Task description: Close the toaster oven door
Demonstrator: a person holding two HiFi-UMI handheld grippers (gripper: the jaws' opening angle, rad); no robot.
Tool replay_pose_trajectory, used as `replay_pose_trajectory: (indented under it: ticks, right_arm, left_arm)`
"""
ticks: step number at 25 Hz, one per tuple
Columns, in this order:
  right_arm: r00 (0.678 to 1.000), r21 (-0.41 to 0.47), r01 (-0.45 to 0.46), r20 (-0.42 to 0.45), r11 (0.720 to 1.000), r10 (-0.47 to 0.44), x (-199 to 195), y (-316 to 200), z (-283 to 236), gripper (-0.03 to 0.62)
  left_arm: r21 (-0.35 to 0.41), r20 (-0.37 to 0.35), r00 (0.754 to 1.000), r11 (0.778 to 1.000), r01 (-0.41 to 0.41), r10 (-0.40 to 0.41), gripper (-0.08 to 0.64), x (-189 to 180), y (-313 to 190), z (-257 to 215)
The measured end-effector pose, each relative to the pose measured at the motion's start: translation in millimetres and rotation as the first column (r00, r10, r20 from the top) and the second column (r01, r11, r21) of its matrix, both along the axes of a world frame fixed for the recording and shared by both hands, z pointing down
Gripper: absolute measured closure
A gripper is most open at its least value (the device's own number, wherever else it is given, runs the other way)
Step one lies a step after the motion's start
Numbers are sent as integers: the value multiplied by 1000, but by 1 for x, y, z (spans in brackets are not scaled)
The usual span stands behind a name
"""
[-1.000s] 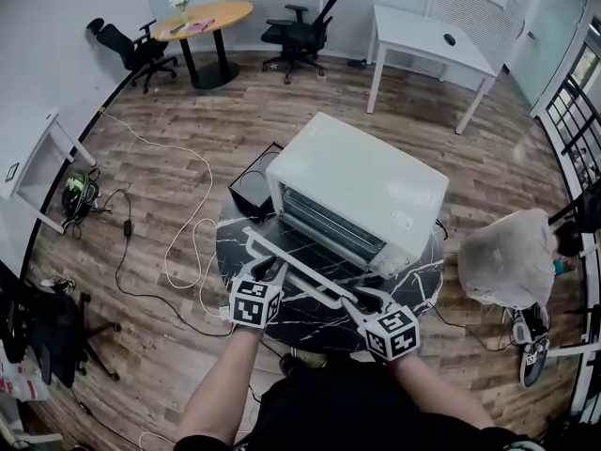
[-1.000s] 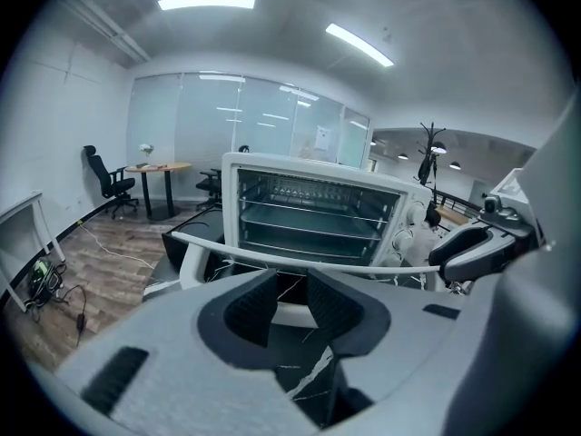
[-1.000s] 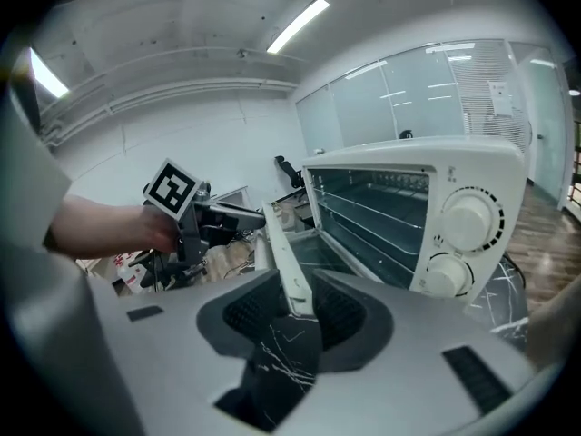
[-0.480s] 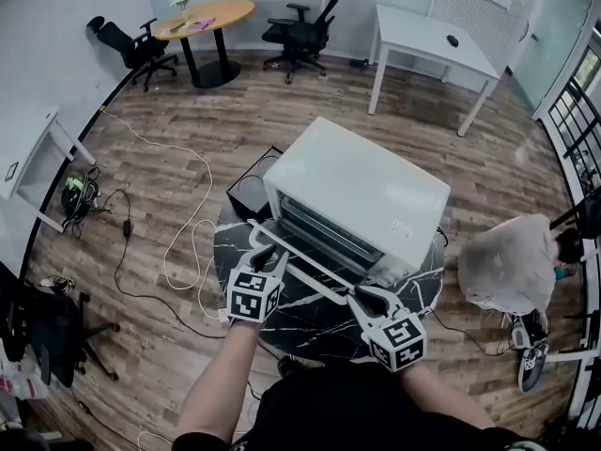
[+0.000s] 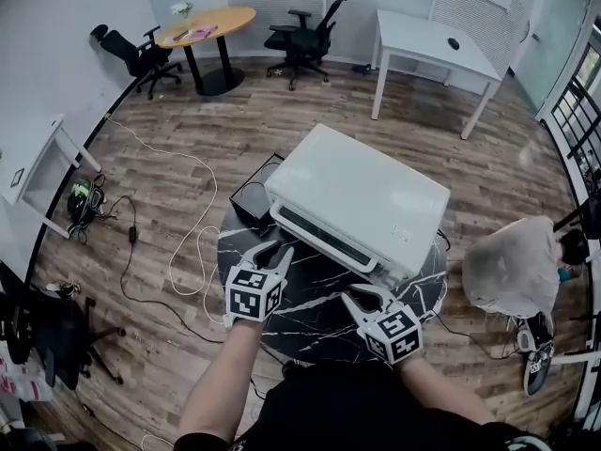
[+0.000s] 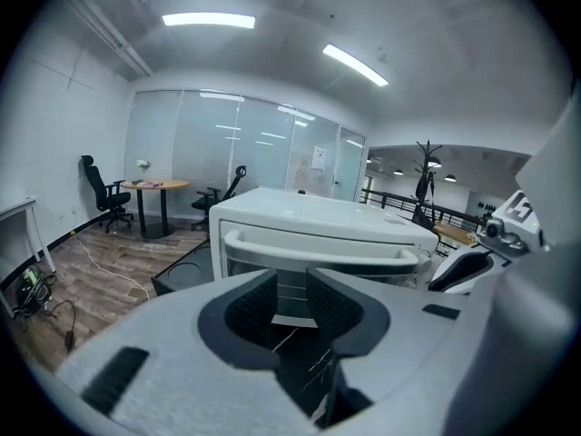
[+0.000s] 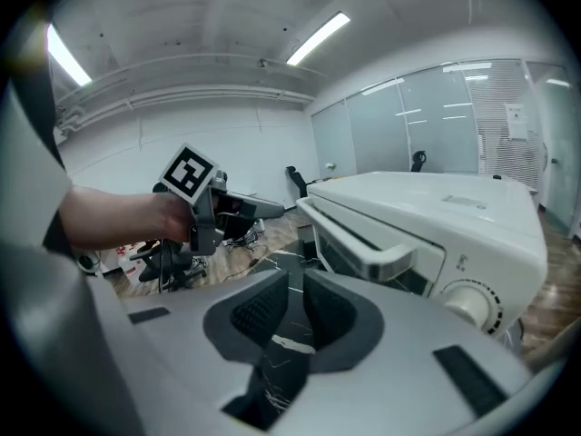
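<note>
The white toaster oven [image 5: 362,195] stands on a round black marble table [image 5: 310,313]. Its door [image 5: 324,238] is up against the front, shut or very nearly so, with the handle bar [image 6: 318,248] [image 7: 363,243] along the top edge. My left gripper [image 5: 270,252] [image 6: 290,289] is open just in front of the door's left end and touches nothing. My right gripper [image 5: 362,294] [image 7: 295,302] hovers over the table before the door's right end; its jaws are closing with a narrow gap and nothing between them. The control knob [image 7: 467,302] shows at the oven's right.
A black box [image 5: 252,191] sits on the floor behind the table's left side, with white and black cables [image 5: 192,242] trailing left. A person [image 5: 512,261] crouches at the right. A white desk [image 5: 432,40], a round wooden table [image 5: 202,22] and office chairs stand farther back.
The oven door has swung up from lying open to standing against the front. Both grippers have drawn back from the door's handle, and the right jaws have narrowed.
</note>
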State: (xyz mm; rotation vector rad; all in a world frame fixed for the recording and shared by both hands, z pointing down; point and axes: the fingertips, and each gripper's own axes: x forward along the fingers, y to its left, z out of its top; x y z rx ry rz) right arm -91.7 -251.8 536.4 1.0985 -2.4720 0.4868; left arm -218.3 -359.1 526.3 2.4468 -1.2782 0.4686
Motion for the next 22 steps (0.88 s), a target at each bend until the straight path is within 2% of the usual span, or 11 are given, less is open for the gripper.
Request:
replay_pose_trajectory:
  ticks: [4, 9, 14, 17, 22]
  right_arm:
    - [1000, -6, -3, 9, 1000, 3, 3, -4, -3, 534]
    - [999, 42, 29, 34, 999, -31, -5, -11, -26, 540]
    - [996, 143, 63, 58, 988, -72, -19, -29, -70, 554]
    - [993, 219, 88, 63, 972, -104, -26, -31, -103, 580]
    - [991, 306, 86, 69, 948, -112, -31, -25, -149, 586]
  left_arm:
    - [43, -7, 1000, 999, 9, -9, 457, -6, -1, -20]
    - [113, -7, 999, 993, 37, -36, 466, -20, 3, -52]
    - [201, -7, 998, 978, 56, -56, 520, -42, 17, -92]
    - [242, -24, 997, 967, 75, -71, 520, -58, 31, -112]
    - [285, -27, 999, 958, 35, -29, 517, -74, 60, -137]
